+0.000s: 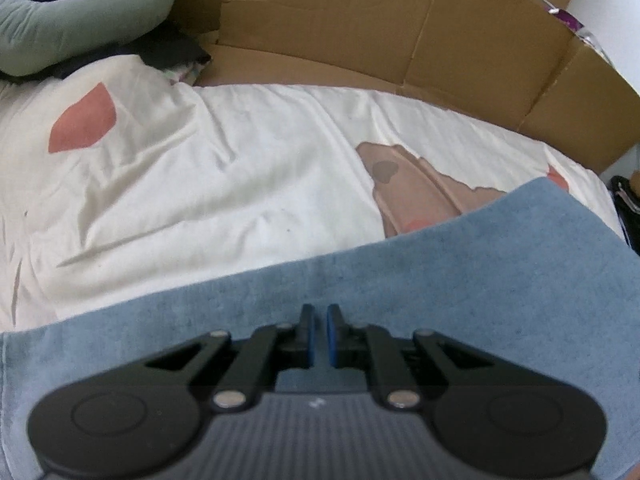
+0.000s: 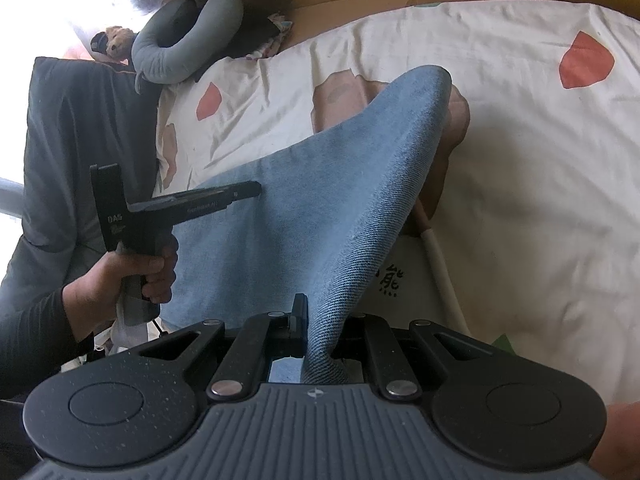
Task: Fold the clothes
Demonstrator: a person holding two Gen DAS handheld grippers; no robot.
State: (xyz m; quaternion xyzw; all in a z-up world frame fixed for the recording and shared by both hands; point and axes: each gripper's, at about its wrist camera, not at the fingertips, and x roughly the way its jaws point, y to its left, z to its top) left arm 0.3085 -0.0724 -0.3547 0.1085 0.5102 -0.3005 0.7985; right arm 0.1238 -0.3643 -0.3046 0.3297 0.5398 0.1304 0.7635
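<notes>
A blue denim garment (image 2: pixel 280 216) lies spread on the cream bed sheet (image 2: pixel 520 184). My right gripper (image 2: pixel 316 316) is shut on a bunched fold of it, and the cloth rises from the jaws to a raised ridge (image 2: pixel 420 92); the right finger is hidden behind the fabric. A hand (image 2: pixel 132 276) holds my left gripper (image 2: pixel 256 189), whose tip rests over the flat part of the denim. In the left wrist view the left gripper (image 1: pixel 321 309) is shut, blue pads (image 1: pixel 310 336) almost together above the denim (image 1: pixel 440 272), with nothing seen pinched between them.
Brown cardboard walls (image 1: pixel 400 32) stand behind the bed. A grey-green neck pillow (image 1: pixel 80 20) and dark clothes (image 1: pixel 176 54) lie at the far left corner. A dark grey padded item (image 2: pixel 72 140), a white rod (image 2: pixel 438 260) and a white cloth with printed characters (image 2: pixel 390 280) lie near the denim.
</notes>
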